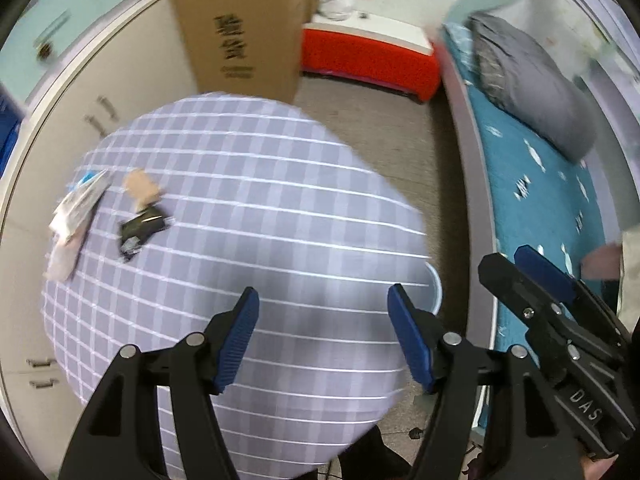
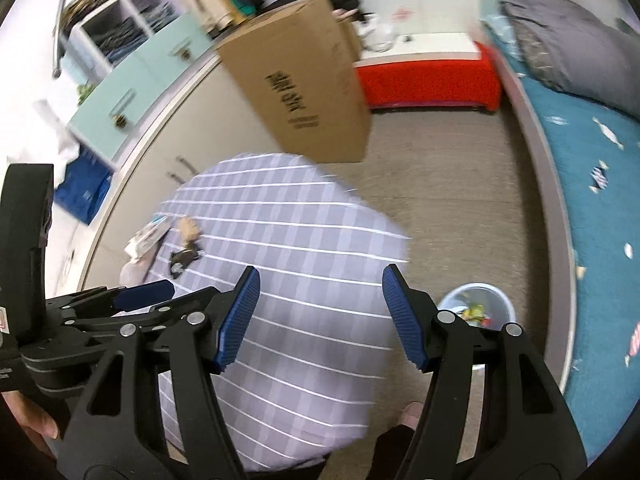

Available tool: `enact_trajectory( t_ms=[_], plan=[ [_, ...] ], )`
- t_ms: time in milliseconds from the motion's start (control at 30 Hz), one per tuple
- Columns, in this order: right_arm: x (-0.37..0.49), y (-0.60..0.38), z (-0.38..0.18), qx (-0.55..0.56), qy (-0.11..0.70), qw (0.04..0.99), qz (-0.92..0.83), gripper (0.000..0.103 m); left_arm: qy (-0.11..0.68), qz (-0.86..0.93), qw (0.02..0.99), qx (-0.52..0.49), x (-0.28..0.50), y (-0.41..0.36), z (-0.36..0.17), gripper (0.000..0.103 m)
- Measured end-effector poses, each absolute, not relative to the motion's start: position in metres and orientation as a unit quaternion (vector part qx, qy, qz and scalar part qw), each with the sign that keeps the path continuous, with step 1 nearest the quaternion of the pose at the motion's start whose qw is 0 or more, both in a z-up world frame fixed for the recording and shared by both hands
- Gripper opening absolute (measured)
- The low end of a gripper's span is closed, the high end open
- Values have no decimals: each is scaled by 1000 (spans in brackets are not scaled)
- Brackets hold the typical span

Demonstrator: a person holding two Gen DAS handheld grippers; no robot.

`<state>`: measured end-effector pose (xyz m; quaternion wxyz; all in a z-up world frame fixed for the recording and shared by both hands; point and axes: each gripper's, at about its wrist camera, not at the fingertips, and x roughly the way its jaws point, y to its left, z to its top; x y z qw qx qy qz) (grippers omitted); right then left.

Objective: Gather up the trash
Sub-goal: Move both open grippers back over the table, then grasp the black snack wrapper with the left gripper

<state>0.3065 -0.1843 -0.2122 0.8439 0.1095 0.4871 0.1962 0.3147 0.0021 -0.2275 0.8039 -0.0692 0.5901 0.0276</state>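
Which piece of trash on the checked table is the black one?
The black wrapper, lying farthest in from the table's left edge. The tan scrap sits just beyond it, and the white packaging lies at the edge.

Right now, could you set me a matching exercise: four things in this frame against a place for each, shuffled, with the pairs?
Things:
1. black wrapper
2. bin
3. cardboard box
4. grey pillow

Places:
A. on the bed
B. on the floor between table and bed
C. at the table's far left edge
D. standing on the floor beyond the table

Pairs: 1-C, 2-B, 3-D, 4-A
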Motion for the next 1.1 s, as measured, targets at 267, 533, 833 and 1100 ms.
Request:
enact_trajectory(
  t_ms=[267,533,833,1100],
  plan=[
    [321,-66,-225,92,502,829,226,63,604,52,789,-101,309,120,-248,66],
    [342,12,-251,78,522,820,219,64,620,47,778,-92,329,196,-277,66],
    [360,44,-282,57,551,809,195,64,642,0,764,-68,359,217,-325,66],
    [374,50,-294,51,560,807,177,64,650,-25,760,0,373,205,-351,38]
  ],
)
